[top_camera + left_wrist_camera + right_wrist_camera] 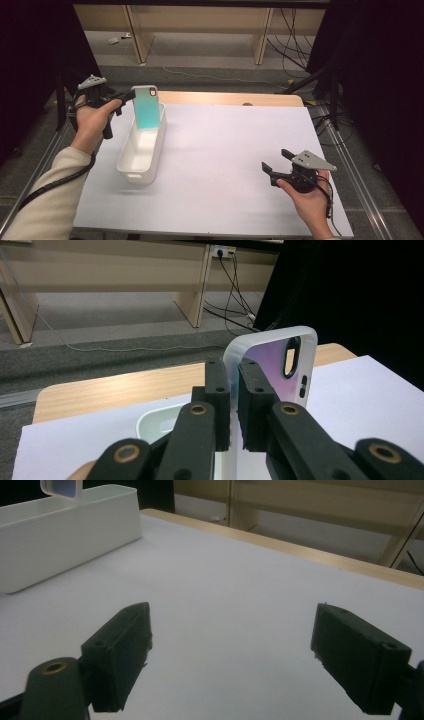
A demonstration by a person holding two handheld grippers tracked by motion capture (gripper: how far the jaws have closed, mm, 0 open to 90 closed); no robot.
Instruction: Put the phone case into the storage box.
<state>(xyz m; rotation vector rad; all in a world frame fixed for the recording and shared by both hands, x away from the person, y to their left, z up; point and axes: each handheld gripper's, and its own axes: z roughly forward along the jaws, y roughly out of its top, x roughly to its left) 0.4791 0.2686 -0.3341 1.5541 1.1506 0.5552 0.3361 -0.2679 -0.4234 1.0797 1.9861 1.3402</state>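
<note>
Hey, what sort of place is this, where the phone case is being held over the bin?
Probably a lab or recording workspace: a table under a white sheet, loose cables on the floor, black curtains at the sides.

Cream sleeve, two black handheld grippers

The left gripper point(131, 94) and right gripper point(274, 160) are black, each topped by a grey three-cornered plate point(313, 160); brass-ringed pivots point(198, 409) join the blocky jaws, and a black ribbed cable point(55, 183) trails over the cream sleeve point(47, 200).
</note>
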